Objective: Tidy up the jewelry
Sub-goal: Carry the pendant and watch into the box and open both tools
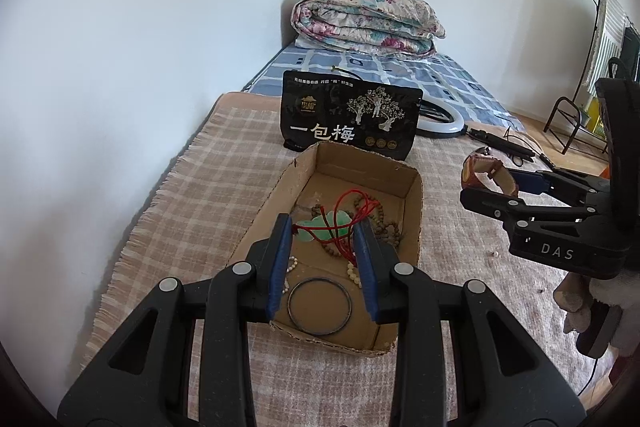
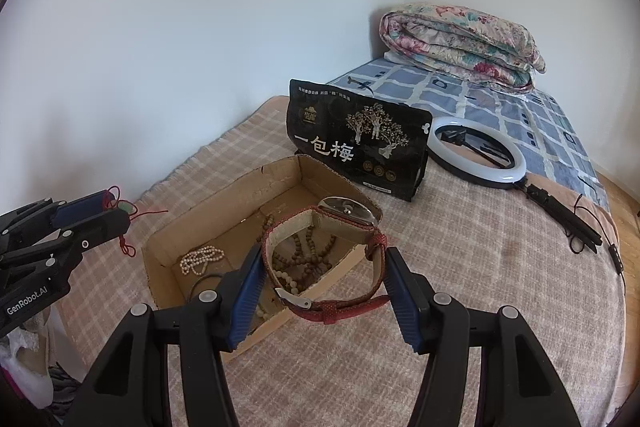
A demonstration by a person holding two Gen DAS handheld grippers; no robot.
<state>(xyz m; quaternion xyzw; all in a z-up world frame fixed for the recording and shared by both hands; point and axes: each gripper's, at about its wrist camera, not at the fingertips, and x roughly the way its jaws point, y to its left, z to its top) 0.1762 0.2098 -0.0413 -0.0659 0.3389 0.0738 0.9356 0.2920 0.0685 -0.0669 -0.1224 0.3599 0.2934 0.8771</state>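
Note:
An open cardboard box (image 1: 414, 227) sits on the bed and holds brown wooden beads (image 1: 386, 225), a pearl strand (image 2: 200, 257) and a dark metal bangle (image 1: 320, 307). My left gripper (image 1: 322, 231) is shut on a green jade pendant (image 1: 326, 225) with a red cord, held over the box. My right gripper (image 2: 324, 257) is shut on a wristwatch (image 2: 348, 215) with a red strap, held above the box's right edge (image 2: 340, 263). The right gripper also shows in the left wrist view (image 1: 484, 175), and the left gripper in the right wrist view (image 2: 108, 209).
A black snack bag (image 1: 348, 115) stands just behind the box. A white ring light (image 2: 476, 153) with its tripod and cable lies to the right. A folded floral quilt (image 1: 368, 21) sits at the far end. The wall runs along the left.

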